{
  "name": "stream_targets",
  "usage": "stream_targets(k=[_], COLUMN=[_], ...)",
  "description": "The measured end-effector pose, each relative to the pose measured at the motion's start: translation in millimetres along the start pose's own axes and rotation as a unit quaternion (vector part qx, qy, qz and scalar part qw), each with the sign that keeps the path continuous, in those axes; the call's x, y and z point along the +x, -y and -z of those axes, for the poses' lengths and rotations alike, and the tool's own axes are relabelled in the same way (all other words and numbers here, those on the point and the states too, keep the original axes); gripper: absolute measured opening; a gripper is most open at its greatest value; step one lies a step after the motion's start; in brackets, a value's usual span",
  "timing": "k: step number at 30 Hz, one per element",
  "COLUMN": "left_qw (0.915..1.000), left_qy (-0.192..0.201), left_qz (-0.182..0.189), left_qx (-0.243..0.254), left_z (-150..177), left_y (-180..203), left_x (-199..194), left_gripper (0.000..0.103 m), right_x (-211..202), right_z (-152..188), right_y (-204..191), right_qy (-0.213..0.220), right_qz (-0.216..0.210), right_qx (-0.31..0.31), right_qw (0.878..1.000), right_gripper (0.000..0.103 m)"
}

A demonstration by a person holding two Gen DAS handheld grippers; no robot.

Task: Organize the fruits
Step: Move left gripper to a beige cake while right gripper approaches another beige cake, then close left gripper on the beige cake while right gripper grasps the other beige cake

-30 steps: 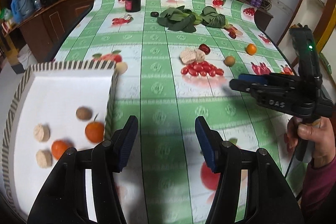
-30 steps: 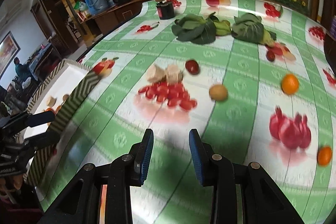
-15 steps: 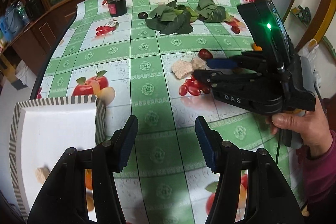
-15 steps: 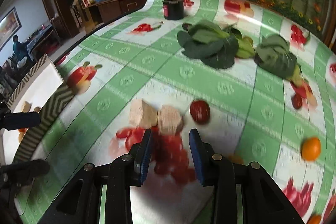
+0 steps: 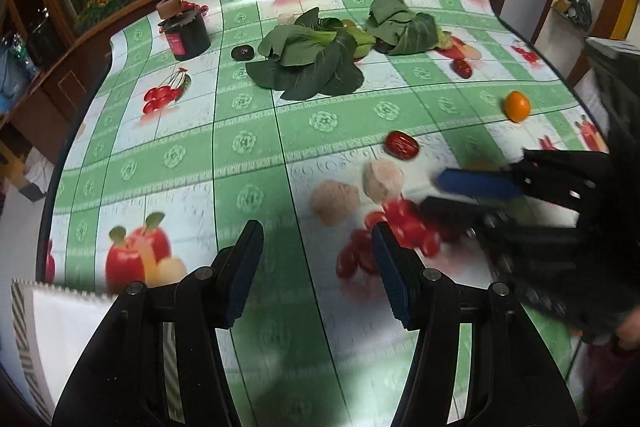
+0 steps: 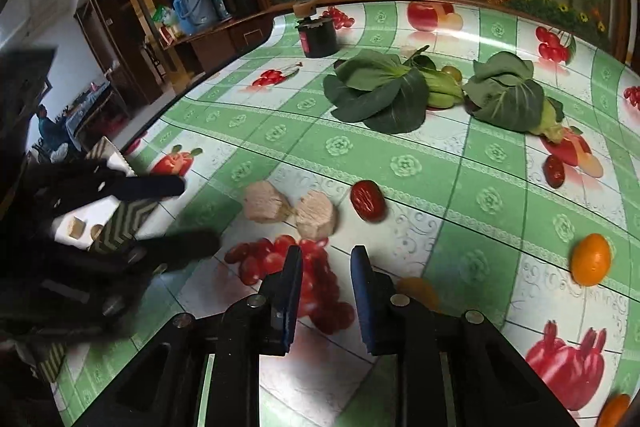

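Two pale pink cut pieces (image 6: 292, 209) lie side by side on the green fruit-print tablecloth, with a red date (image 6: 368, 201) to their right. They also show in the left wrist view (image 5: 356, 187). An orange (image 6: 590, 259) lies further right; a second date (image 6: 555, 171) lies near the greens. My right gripper (image 6: 326, 281) is open and empty just short of the pink pieces. My left gripper (image 5: 316, 267) is open and empty, low over the cloth. The striped white tray (image 6: 106, 217) holds fruit at the left.
Two bunches of leafy greens (image 6: 384, 95) and a dark jar (image 6: 318, 35) lie at the far side. A small dark fruit (image 5: 242, 52) sits by the greens. The tray's corner (image 5: 44, 327) shows at lower left. Wooden cabinets border the table's left edge.
Both grippers have moved forward across the table toward the pink pieces and date. The tray has slid back to the lower left of the left view. Both stay open.
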State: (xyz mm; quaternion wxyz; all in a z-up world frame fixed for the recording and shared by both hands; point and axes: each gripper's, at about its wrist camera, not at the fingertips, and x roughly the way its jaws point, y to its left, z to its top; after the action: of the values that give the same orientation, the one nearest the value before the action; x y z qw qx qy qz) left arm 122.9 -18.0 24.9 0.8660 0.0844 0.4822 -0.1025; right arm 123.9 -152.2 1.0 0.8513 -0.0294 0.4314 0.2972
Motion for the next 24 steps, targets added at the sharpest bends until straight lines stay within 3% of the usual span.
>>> stream_targets(k=[4, 7, 16, 20, 24], left_qw=[0.9998, 0.9995, 0.9995, 0.9995, 0.9992], left_qy=[-0.013, -0.019, -0.028, -0.022, -0.023], left_qz=[0.005, 0.003, -0.003, 0.004, 0.001], left_qx=[0.014, 0.024, 0.017, 0.023, 0.031], left_z=[0.2, 2.2, 5.9, 0.1, -8.3], left_y=[0.2, -2.8, -20.3, -13.7, -2.3], left_x=[9.0, 10.9, 9.4, 11.6, 19.9], left_gripper=[0.056, 0.056, 0.056, 0.056, 0.056], right_x=[7.3, 17.4, 36.2, 35.0, 22.2], right_z=[-2.5, -4.4, -21.8, -22.5, -13.9], right_y=[-1.6, -5.7, -15.1, -10.6, 0.3], right_qy=[0.010, -0.004, -0.011, -0.015, -0.026], right_qz=[-0.001, 0.023, 0.020, 0.019, 0.025], right_qx=[-0.011, -0.037, -0.076, -0.061, -0.045], right_qw=[1.000, 0.999, 0.997, 0.998, 0.998], right_gripper=[0.025, 0.034, 0.036, 0.024, 0.024])
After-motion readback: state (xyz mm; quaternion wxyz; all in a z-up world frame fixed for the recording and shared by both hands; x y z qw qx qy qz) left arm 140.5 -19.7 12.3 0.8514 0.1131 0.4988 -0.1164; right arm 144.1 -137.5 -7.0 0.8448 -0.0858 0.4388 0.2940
